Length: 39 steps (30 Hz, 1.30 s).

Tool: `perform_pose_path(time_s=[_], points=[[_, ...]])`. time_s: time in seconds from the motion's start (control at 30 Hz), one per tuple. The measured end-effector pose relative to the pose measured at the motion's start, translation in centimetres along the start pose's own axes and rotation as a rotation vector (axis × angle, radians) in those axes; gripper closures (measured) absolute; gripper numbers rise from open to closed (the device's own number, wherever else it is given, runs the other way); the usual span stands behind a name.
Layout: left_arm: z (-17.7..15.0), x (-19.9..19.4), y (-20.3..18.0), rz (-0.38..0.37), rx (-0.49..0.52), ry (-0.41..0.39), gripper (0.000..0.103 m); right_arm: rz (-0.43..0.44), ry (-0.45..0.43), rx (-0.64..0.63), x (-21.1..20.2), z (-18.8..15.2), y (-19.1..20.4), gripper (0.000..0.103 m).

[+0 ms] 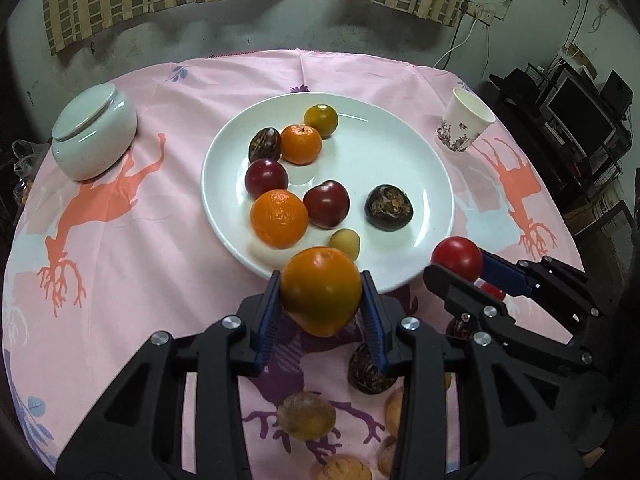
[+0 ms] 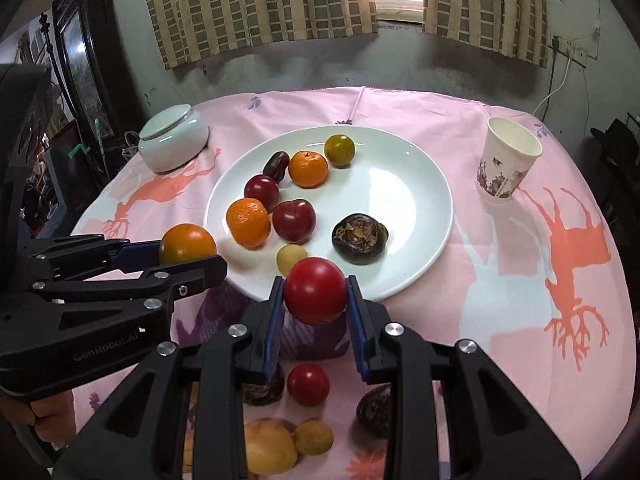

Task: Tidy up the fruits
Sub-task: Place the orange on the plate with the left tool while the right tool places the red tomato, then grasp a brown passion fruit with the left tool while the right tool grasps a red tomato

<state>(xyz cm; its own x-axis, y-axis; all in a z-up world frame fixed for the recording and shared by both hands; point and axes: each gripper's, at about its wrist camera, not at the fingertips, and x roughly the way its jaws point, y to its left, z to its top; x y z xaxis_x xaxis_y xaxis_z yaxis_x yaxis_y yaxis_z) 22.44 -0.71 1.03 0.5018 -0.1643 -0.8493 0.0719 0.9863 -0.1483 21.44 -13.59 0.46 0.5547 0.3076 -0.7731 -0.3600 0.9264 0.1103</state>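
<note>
orange fruit (image 1: 320, 290) clamped in left gripper (image 1: 322, 300); red fruit (image 2: 315, 290) clamped in right gripper (image 2: 316, 300). both held at near rim of white plate (image 1: 400, 152). step: carrying to plate. next: reach over the rim, lower onto bare plate, release.

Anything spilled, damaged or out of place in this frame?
Nothing spilled or broken. The paper cup stands upright and empty, and the lidded white jar sits closed. Several fruits still lie on the cloth near the grippers rather than on the white plate, consistent with sorting underway.
</note>
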Motion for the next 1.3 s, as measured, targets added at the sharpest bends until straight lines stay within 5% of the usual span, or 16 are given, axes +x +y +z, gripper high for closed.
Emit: perform_pose_path(time_s=[0.27, 0.37, 0.4, 0.6, 0.87, 1.3], points=[[1.2, 3.9, 2.1, -0.027, -0.093, 0.045, 0.064, -0.026, 0.051, -0.106, 4.5, 0.4, 0.4, 0.073], [1.4, 3.8, 3.0, -0.039, -0.165, 0.020, 0.043, -0.107, 0.002, -0.144, 4.1, 0.4, 0.7, 0.042], [1.5, 3.2, 3.1, -0.033, -0.174, 0.000, 0.033, -0.098, -0.025, -0.145, 3.6, 0.4, 0.5, 0.042], [1.4, 0.3, 3.0, -0.019, -0.157, -0.025, 0.030, -0.058, -0.030, -0.086, 0.8, -0.3, -1.1, 0.042], [-4.0, -3.3, 3.1, 0.056, -0.126, 0.015, 0.025, -0.051, 0.025, 0.077, -3.8, -4.4, -3.9, 0.042], [-12.8, -5.8, 1.4, 0.067, -0.117, 0.117, 0.021, 0.004, 0.155, 0.217, -8.0, -12.1, -4.6, 0.042]])
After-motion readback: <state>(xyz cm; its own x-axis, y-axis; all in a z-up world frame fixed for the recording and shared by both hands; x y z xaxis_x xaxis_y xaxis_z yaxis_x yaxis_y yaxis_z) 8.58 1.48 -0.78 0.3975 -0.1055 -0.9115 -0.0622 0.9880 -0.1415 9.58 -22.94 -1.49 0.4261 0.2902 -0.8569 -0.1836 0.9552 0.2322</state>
